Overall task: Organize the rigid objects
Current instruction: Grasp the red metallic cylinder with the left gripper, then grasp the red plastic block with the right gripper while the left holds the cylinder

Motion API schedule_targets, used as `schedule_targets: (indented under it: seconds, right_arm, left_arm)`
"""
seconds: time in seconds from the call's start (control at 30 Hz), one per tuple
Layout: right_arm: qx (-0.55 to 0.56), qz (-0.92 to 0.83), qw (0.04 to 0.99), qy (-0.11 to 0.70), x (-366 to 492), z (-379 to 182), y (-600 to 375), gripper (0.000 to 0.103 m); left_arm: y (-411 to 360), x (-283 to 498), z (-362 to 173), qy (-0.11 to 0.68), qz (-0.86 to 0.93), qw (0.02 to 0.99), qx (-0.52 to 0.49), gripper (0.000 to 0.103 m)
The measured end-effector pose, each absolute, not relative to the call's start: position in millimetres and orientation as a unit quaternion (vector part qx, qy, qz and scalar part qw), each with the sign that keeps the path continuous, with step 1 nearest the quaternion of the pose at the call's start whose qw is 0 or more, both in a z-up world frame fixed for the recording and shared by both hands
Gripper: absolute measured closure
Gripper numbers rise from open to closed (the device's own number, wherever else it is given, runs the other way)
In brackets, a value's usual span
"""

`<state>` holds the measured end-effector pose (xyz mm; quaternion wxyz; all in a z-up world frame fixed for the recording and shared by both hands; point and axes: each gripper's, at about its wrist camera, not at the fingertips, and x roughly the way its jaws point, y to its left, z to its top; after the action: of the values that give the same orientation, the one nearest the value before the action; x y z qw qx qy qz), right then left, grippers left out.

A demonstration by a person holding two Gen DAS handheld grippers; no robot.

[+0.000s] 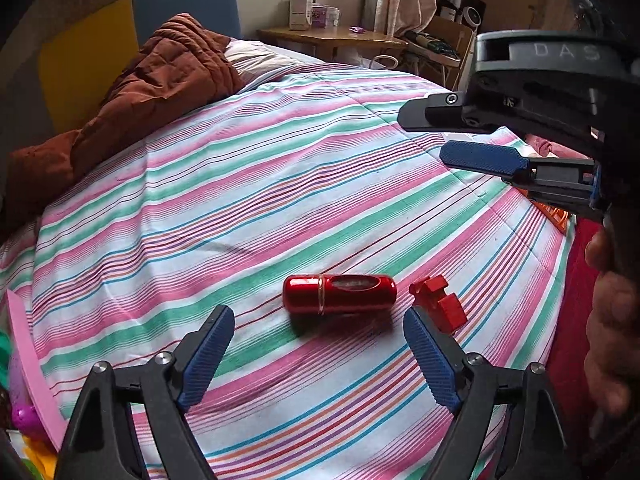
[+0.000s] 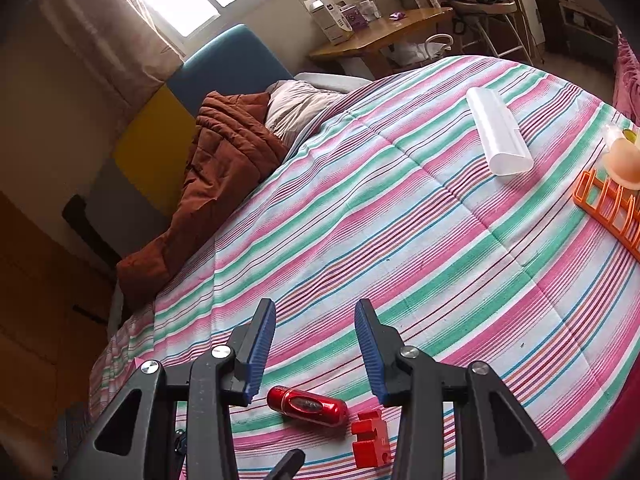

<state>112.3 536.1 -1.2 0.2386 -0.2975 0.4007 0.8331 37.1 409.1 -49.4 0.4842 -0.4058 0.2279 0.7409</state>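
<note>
A shiny red capsule-shaped case (image 1: 339, 293) lies on its side on the striped bedspread (image 1: 256, 184), with a small red plastic block (image 1: 439, 302) just to its right. My left gripper (image 1: 319, 322) is open and empty, low over the bed, its fingertips flanking the near side of the case. My right gripper (image 1: 420, 134) is open and empty, hovering above and to the right. In the right wrist view the case (image 2: 307, 405) and block (image 2: 371, 437) lie below the open right gripper (image 2: 315, 316).
A white translucent box (image 2: 499, 131) lies farther out on the bed. An orange rack (image 2: 611, 209) holding a pale rounded object (image 2: 624, 162) sits at the right edge. A rust-brown quilt (image 1: 152, 92) is heaped by the headboard. A pink sheet (image 1: 32, 364) and toys sit at the left.
</note>
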Motion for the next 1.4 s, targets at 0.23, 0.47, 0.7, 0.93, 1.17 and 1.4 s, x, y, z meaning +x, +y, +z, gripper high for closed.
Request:
schedule_targets:
  seconds: [0.23,0.47,0.7,0.93,1.17,1.4]
  right_arm:
    - [-0.301,0.831,0.235,0.405,110.5,-2.9,536.0,0.062]
    - [-0.306,0.83,0.235,0.403,108.6,-4.4,535.3,0.062]
    - [-0.309,0.827,0.239,0.405,109.1,-5.6,536.3,0.062]
    - [-0.332,0.821,0.235,0.401,103.0,-10.9,534.3,0.062]
    - [-0.386,0.811,0.239,0.37,88.3,-21.1,525.2,0.061]
    - [-0.51,0.771,0.216,0.314,66.7,-41.8,508.5,0.061]
  left_arm:
    - [433.8,33.2,-63.3,0.247,0.733,0.485,-0.41,0.013]
    - [450.3,29.7,-81.4,0.252,0.71,0.494,-0.435,0.027]
    - [405.3,24.1,-84.3,0.21,0.733,0.485,-0.429,0.028]
    - [347.3,32.0,-86.7,0.195,0.763,0.455,-0.414,0.028]
    - [326.3,39.1,-86.2,0.196,0.776,0.438,-0.41,0.028]
    - [316.7,38.6,-87.9,0.188,0.781,0.44,-0.402,0.028]
